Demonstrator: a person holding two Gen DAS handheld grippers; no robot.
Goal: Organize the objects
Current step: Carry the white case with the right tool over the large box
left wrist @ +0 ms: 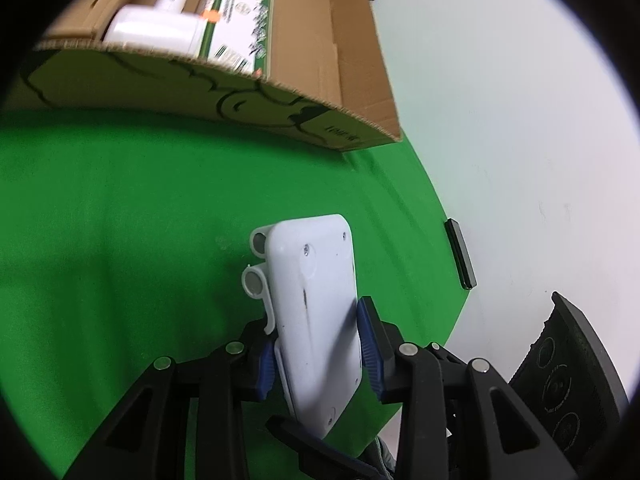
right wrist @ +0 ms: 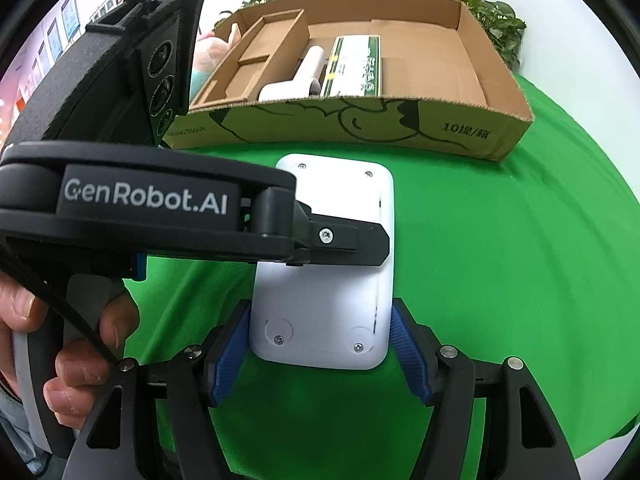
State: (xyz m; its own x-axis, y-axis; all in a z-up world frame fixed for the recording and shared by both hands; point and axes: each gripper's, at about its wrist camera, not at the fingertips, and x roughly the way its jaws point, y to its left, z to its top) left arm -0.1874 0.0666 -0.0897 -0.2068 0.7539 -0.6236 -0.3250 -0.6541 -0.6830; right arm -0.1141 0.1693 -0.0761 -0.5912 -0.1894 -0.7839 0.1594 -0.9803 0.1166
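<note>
A white plastic device (left wrist: 316, 312) with small screws in its back is held above the green cloth. My left gripper (left wrist: 318, 354) is shut on it, blue pads pressing both long sides. In the right wrist view the same device (right wrist: 332, 280) lies between my right gripper's (right wrist: 320, 356) blue pads (right wrist: 410, 356), which stand just beside its near end with small gaps, so it is open. The left gripper's body (right wrist: 160, 208) crosses over the device from the left. The open cardboard box (right wrist: 472, 128) stands behind, also in the left wrist view (left wrist: 248, 100).
In the box lie a white handheld appliance (right wrist: 296, 80) and a green-and-white carton (right wrist: 356, 66). The box has cardboard dividers at its left. A black bar (left wrist: 460, 254) lies at the cloth's edge. Plants (right wrist: 496, 20) stand behind the box. A green cloth (right wrist: 500, 260) covers the table.
</note>
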